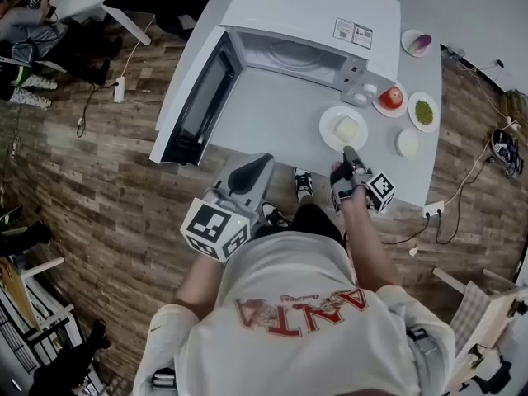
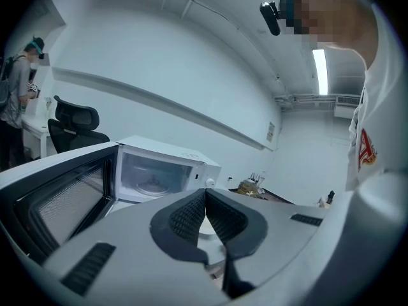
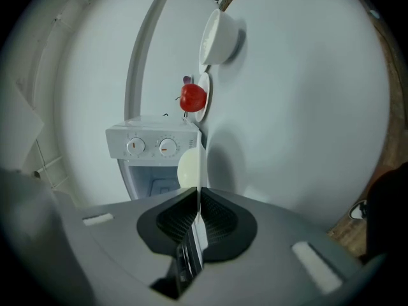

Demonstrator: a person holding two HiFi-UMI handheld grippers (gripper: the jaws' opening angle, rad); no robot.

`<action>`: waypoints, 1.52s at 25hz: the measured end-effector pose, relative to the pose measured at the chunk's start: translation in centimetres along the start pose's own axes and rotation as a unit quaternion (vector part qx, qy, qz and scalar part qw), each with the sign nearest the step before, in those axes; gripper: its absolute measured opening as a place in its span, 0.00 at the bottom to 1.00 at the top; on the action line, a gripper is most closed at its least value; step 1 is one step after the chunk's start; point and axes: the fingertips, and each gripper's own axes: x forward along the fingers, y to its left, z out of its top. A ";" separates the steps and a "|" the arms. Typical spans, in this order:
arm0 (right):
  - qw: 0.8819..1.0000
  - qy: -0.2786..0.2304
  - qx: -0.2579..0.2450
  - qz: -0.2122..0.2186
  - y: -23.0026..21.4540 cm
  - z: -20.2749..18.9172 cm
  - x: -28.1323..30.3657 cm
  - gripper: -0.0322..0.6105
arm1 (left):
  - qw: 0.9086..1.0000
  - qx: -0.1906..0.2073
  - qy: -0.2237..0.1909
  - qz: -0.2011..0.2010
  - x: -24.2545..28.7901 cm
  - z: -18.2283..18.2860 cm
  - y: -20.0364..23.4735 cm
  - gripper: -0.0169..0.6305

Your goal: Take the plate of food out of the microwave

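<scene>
Left gripper [image 2: 205,193]: jaws closed together with nothing between them; held low by the person's body, off the near edge of the table [image 1: 264,118]
Right gripper [image 3: 197,193]: jaws clamped on the near rim of the plate; reaching forward over the table's near right part
Plate [image 1: 343,128]: white, with a pale lump of food [image 3: 187,167] on it; outside the microwave, over the table top just in front of the control panel [image 3: 153,146]; resting or lifted, cannot tell
Bowl [image 1: 407,143]: small, white; just right of the plate
Red fruit [image 1: 391,97]: on its own dish, right of the control panel
Green food [image 1: 423,111]: on a dish beside the red fruit
Microwave [image 1: 309,23]: white; door [image 1: 196,101] swung wide open to the left
</scene>
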 end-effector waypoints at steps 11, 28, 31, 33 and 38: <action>1.000 0.001 0.018 -0.015 -0.9 0.2 0.5 0.09 | 1.000 -0.003 0.003 -0.001 0.4 -0.1 0.4 0.04; 0.992 0.053 -0.088 -0.076 -1.1 0.2 1.7 0.22 | 1.000 -0.013 0.002 0.003 0.4 -0.3 1.4 0.04; 0.985 0.074 -0.124 -0.095 -1.0 -0.2 1.6 0.30 | 1.000 -0.017 0.003 0.006 0.3 -0.4 1.7 0.04; 0.979 0.095 -0.145 -0.108 -1.2 -0.6 1.4 0.32 | 1.000 -0.018 0.003 0.007 0.3 -0.4 1.8 0.04; 0.956 0.155 -0.203 -0.142 -1.5 -2.2 0.5 0.33 | 1.000 -0.018 0.002 0.004 0.3 -0.3 1.7 0.04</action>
